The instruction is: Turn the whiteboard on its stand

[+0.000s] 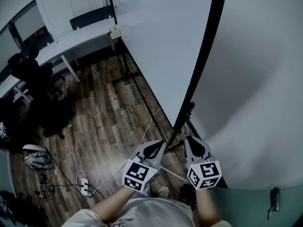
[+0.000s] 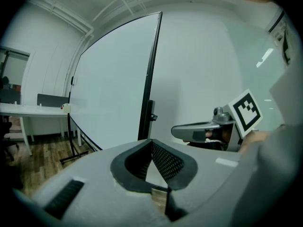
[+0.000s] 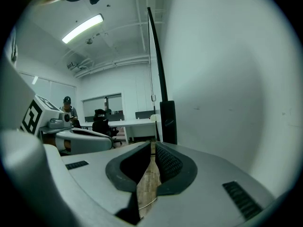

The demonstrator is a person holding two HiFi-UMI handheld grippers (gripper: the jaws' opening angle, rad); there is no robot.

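The big whiteboard (image 1: 161, 41) stands on its wheeled stand, whose foot (image 1: 127, 77) rests on the wood floor. The board's black side frame (image 1: 204, 56) runs down toward me. Both grippers hover just short of the frame's lower end. My left gripper (image 1: 162, 144) is shut and empty, left of the frame. My right gripper (image 1: 188, 139) is shut and empty, right of the frame. In the left gripper view the whiteboard (image 2: 113, 84) and frame (image 2: 150, 79) rise ahead, with the right gripper (image 2: 189, 130) beside. In the right gripper view the frame (image 3: 159, 70) and a black bracket (image 3: 168, 122) stand straight ahead.
A white wall (image 1: 255, 103) is close on the right. A white desk (image 1: 71, 39) and a black office chair (image 1: 33, 74) stand at the left. A power strip (image 1: 85, 186) and cables lie on the floor. A person (image 3: 67, 109) is far off.
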